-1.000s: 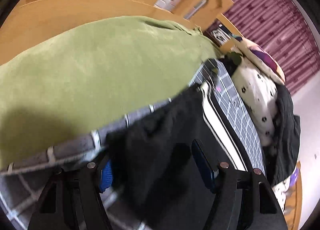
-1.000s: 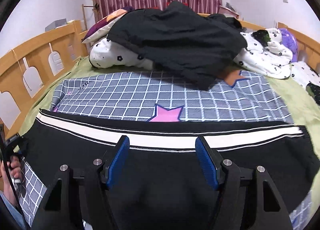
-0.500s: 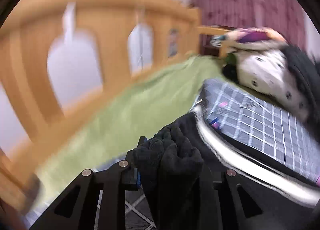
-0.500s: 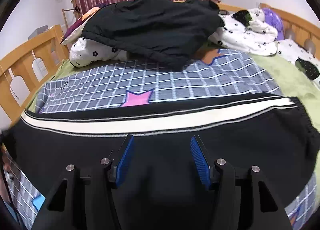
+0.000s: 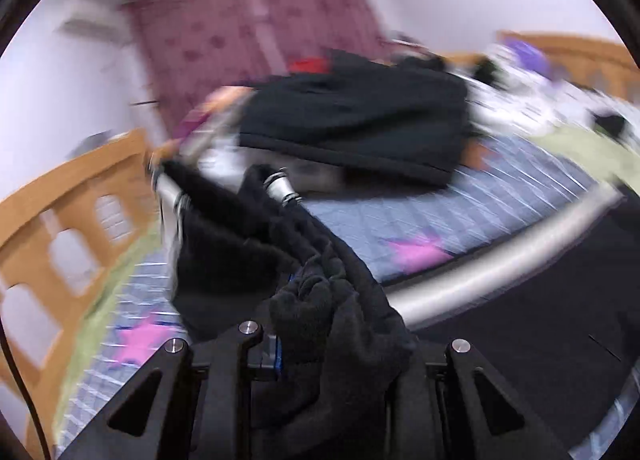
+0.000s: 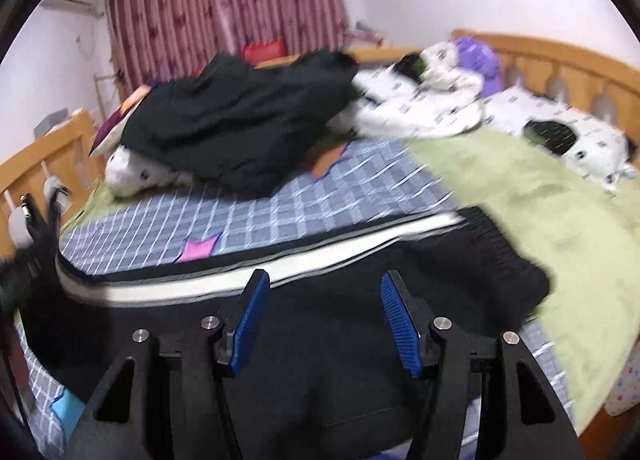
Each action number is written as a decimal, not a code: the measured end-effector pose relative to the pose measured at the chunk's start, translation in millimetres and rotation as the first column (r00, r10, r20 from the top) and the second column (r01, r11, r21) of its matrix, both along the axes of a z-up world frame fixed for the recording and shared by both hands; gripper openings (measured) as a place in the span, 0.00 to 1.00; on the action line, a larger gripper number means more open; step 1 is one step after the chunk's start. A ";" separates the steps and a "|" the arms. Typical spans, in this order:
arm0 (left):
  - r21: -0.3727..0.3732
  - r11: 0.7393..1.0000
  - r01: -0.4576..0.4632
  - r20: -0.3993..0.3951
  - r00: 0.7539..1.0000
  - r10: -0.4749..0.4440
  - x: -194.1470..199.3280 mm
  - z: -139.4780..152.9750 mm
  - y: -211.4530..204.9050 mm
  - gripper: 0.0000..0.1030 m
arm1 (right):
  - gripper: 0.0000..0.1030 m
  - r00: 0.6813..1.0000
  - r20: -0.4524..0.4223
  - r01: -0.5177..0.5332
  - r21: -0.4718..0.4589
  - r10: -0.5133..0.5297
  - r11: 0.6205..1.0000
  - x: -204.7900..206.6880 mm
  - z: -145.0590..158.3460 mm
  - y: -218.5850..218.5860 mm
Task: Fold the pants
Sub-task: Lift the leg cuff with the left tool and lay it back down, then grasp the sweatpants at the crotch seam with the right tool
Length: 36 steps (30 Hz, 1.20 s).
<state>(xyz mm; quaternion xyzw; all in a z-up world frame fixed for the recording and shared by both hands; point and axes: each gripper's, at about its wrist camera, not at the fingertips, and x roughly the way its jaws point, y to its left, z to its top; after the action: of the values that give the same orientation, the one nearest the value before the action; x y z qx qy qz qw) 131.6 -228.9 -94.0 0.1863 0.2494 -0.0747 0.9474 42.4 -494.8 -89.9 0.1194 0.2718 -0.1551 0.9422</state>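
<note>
The left tool has clamped the pants cuff and, seemingly, swung it away from the bed rail.

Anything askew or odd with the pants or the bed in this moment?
The black pants lie flat except at one end, which is bunched and lifted in the left gripper. A dark garment lies heaped over the pillows behind. Nothing looks damaged.
</note>
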 end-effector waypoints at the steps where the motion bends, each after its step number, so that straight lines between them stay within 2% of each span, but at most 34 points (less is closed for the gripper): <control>1: 0.017 0.998 0.055 -0.036 0.998 -0.054 -10.8 -18.5 -23.4 0.21 | 0.56 1.000 0.012 0.011 0.001 -0.011 1.000 -5.5 2.2 -5.7; 5: 0.057 0.984 0.170 -0.191 0.969 -0.157 -47.1 -85.0 -80.5 0.21 | 0.56 0.998 0.044 0.045 0.061 -0.048 0.997 -24.0 5.4 -29.6; 7: 0.118 0.983 0.144 -0.185 0.975 -0.120 -54.6 -101.5 -86.7 0.21 | 0.56 0.997 0.050 0.055 0.088 -0.060 0.995 -28.1 4.8 -37.2; 8: 0.110 0.983 0.147 -0.186 0.975 -0.125 -56.2 -100.2 -83.1 0.21 | 0.56 0.997 0.050 0.055 0.099 -0.060 0.994 -29.1 4.2 -39.9; 9: 0.082 0.985 0.154 -0.200 0.970 -0.135 -56.5 -96.2 -79.6 0.23 | 0.56 0.997 0.049 0.053 0.109 -0.059 0.993 -29.1 3.7 -41.9; 11: -0.050 0.982 0.184 -0.278 0.942 -0.190 -48.3 -81.5 -55.9 0.28 | 0.56 0.997 0.053 0.051 0.120 -0.057 0.991 -27.6 3.7 -42.2; 12: -0.089 0.978 0.187 -0.297 0.933 -0.205 -46.5 -77.0 -51.7 0.31 | 0.56 0.997 0.054 0.044 0.124 -0.051 0.991 -25.9 3.3 -40.2; 14: -0.202 0.963 0.180 -0.329 0.914 -0.240 -45.4 -62.2 -22.2 0.44 | 0.56 0.998 0.053 0.023 0.127 -0.030 0.992 -21.0 3.7 -34.7; 15: -0.236 0.955 0.179 -0.332 0.909 -0.253 -47.6 -59.6 -12.6 0.67 | 0.56 0.999 0.049 0.008 0.122 -0.014 0.992 -17.2 3.4 -28.8; 16: -0.273 0.946 0.178 -0.328 0.907 -0.265 -51.1 -54.3 5.6 0.80 | 0.57 0.999 0.043 -0.002 0.119 -0.003 0.993 -14.2 3.2 -24.4; 19: -0.309 0.936 0.167 -0.277 0.926 -0.256 -66.6 -44.0 51.1 0.80 | 0.57 0.998 0.011 -0.069 0.126 0.068 0.990 -1.3 -3.8 -1.5; 21: -0.305 0.943 0.136 -0.264 0.939 -0.220 -66.8 -38.6 80.3 0.80 | 0.57 0.991 -0.021 -0.129 0.162 0.134 0.978 10.1 -14.7 19.3; 23: -0.296 0.953 0.057 -0.259 0.956 -0.137 -63.2 -35.2 118.6 0.80 | 0.57 0.975 -0.064 -0.194 0.202 0.211 0.960 24.6 -26.7 44.1; 26: -0.288 0.957 -0.042 -0.268 0.963 -0.039 -50.1 -34.3 158.9 0.80 | 0.56 0.949 -0.095 -0.273 0.223 0.300 0.936 41.2 -39.0 80.0; 28: -0.300 0.947 -0.111 -0.287 0.958 0.021 -42.0 -38.1 188.8 0.80 | 0.53 0.927 -0.110 -0.329 0.230 0.360 0.916 50.8 -47.8 104.8; 30: -0.334 0.931 -0.150 -0.310 0.950 0.042 -32.5 -41.6 211.5 0.80 | 0.38 0.908 -0.148 -0.354 0.228 0.391 0.907 55.8 -59.4 122.7; 31: -0.365 0.915 -0.170 -0.323 0.945 0.047 -30.3 -44.7 223.3 0.80 | 0.28 0.899 -0.187 -0.356 0.213 0.396 0.910 58.0 -67.0 131.2; 32: -0.393 0.900 -0.188 -0.340 0.939 0.048 -28.3 -48.4 233.0 0.80 | 0.22 0.892 -0.211 -0.358 0.211 0.400 0.910 58.9 -73.7 136.0; 35: -0.444 0.870 -0.214 -0.387 0.921 0.029 -19.8 -62.1 244.2 0.80 | 0.19 0.859 -0.324 -0.353 0.187 0.397 0.917 56.6 -103.9 151.1; 36: -0.454 0.865 -0.215 -0.399 0.917 0.018 -16.0 -65.3 244.6 0.80 | 0.19 0.867 -0.311 -0.361 0.148 0.390 0.921 51.4 -106.7 155.4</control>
<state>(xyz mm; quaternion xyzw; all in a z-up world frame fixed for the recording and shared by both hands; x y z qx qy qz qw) 115.6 15.7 -159.3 -0.0931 0.4127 -0.1115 0.8992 93.8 -339.4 -196.5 0.0761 0.4521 0.0250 0.8884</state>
